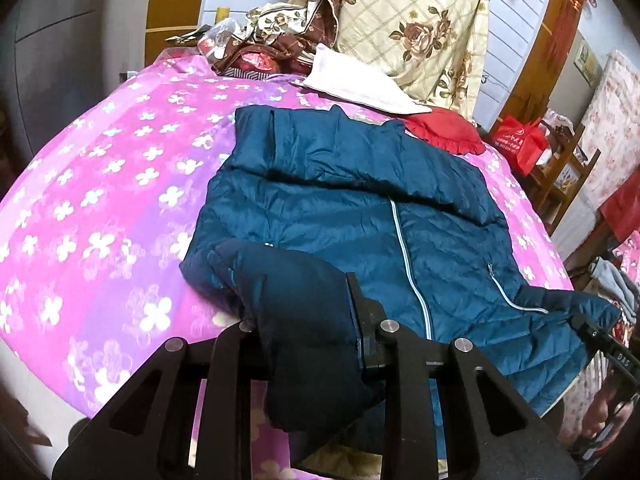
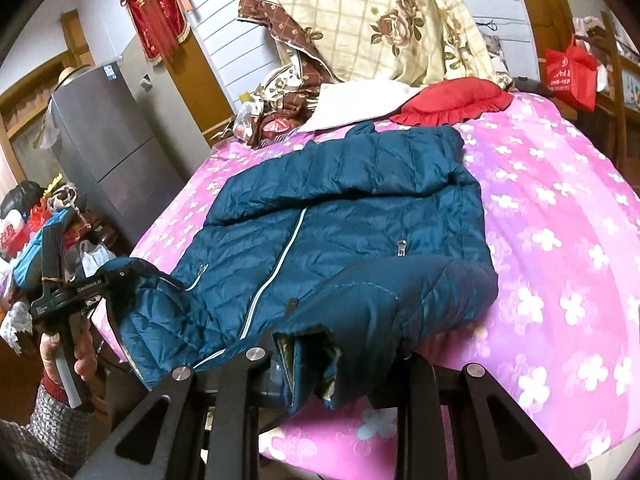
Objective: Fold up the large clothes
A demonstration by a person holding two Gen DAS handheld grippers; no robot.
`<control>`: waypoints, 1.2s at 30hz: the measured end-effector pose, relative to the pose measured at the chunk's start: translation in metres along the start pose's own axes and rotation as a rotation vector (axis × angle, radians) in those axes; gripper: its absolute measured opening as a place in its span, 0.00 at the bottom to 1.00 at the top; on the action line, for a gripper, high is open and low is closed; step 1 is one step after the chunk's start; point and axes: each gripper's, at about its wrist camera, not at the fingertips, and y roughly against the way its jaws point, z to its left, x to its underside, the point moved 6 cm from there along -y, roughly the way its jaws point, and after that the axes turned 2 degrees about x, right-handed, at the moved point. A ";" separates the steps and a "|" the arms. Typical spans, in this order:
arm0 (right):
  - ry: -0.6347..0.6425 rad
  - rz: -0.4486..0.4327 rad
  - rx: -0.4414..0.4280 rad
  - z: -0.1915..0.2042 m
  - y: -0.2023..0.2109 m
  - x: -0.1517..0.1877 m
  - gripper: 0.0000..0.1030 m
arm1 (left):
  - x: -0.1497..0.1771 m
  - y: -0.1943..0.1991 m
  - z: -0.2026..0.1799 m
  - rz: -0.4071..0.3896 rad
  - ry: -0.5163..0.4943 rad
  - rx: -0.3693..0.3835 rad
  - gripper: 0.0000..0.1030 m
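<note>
So I had both grippers (image 1: 316, 320) (image 2: 332, 356) clamped on the jacket (image 1: 340, 208) hem; sleeves folded, body unfolded.

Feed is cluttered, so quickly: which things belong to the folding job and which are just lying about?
Job:
blue puffer jacket
left tool, gripping its hem
right tool, gripping its hem
pink bedspread under it

Lying about:
red cushion
white cloth
floral quilt
red bag

Soft, even daylight on the pink bedsheet (image 1: 120, 184), no hard shadows. Both views bow heavily, corners fall dark. The blue jacket (image 2: 340, 216) is sharp mid-frame, dim and murky up close.
</note>
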 end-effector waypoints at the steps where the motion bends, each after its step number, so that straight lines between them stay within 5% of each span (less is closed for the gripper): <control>1: 0.003 -0.001 0.004 0.000 -0.001 -0.002 0.24 | -0.003 -0.002 0.000 0.000 0.000 -0.002 0.22; 36: 0.001 -0.045 0.092 0.010 -0.029 -0.077 0.23 | -0.065 -0.023 0.014 -0.030 0.065 0.045 0.22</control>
